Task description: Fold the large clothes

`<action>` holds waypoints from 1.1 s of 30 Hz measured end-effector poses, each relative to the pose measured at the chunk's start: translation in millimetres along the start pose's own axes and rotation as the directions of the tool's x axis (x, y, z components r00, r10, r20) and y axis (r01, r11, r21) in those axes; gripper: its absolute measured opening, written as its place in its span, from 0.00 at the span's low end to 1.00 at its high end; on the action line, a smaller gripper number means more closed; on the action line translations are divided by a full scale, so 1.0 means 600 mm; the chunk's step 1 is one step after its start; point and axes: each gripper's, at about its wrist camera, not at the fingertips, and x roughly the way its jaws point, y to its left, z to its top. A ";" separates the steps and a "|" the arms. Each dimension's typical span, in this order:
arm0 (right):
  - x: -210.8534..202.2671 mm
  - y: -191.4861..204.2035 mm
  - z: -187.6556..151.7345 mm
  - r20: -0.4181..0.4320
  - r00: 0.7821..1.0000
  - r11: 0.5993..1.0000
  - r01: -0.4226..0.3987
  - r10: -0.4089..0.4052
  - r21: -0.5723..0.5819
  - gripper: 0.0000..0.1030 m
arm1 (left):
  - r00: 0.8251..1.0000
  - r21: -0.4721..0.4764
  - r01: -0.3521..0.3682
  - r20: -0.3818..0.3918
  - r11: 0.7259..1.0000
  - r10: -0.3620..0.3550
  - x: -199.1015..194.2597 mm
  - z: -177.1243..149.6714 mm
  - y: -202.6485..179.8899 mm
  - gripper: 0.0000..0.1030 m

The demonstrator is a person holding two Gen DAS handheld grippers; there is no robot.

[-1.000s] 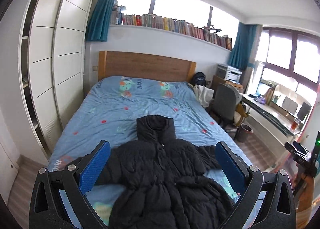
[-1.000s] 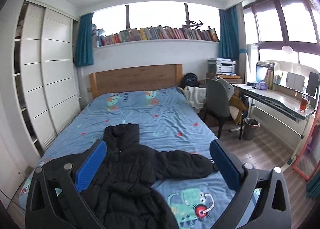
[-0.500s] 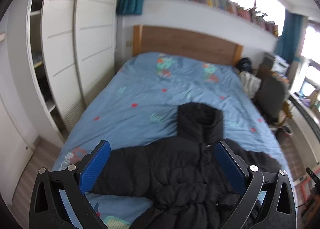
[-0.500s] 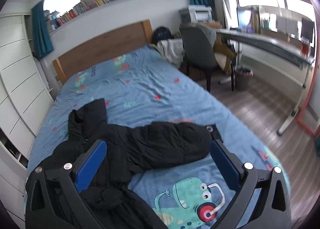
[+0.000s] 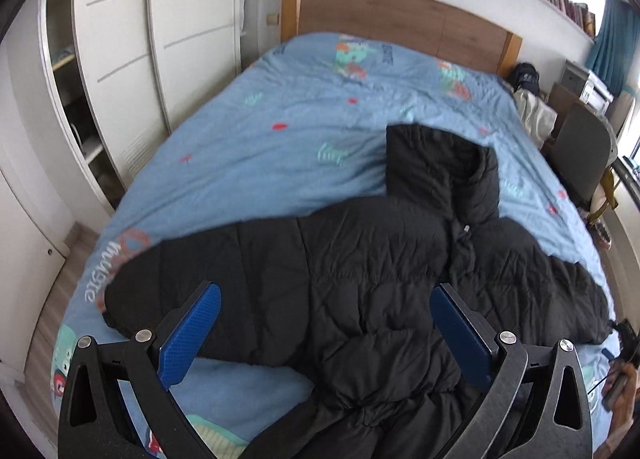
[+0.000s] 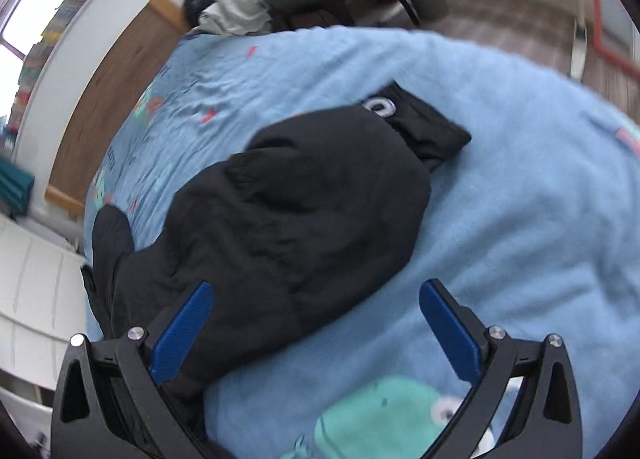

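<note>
A black puffer jacket (image 5: 360, 279) lies spread face up on the blue bedspread (image 5: 260, 147), hood toward the headboard. In the left wrist view my left gripper (image 5: 326, 323) hovers open above the jacket's left sleeve and chest, blue pads wide apart, nothing held. In the right wrist view the jacket's other sleeve (image 6: 288, 195) stretches toward the bed's right side, its cuff (image 6: 424, 127) at the far end. My right gripper (image 6: 316, 319) is open above the lower part of that sleeve, holding nothing.
White sliding wardrobes (image 5: 132, 47) stand along the bed's left side, a wooden headboard (image 5: 400, 19) at the back. A grey chair (image 5: 580, 155) and a desk area sit to the right over wood floor (image 6: 500, 19). A cartoon print (image 6: 384, 415) marks the bedspread near me.
Both grippers have dropped and tilted down toward the jacket, the left toward the left sleeve, the right swinging over the right sleeve. Both stay open.
</note>
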 end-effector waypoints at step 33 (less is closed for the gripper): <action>-0.148 0.471 -0.148 0.051 0.925 0.742 -0.269 0.377 -0.615 0.06 | 0.998 -0.001 0.056 -0.004 0.998 -0.056 -0.018 -0.070 0.057 0.96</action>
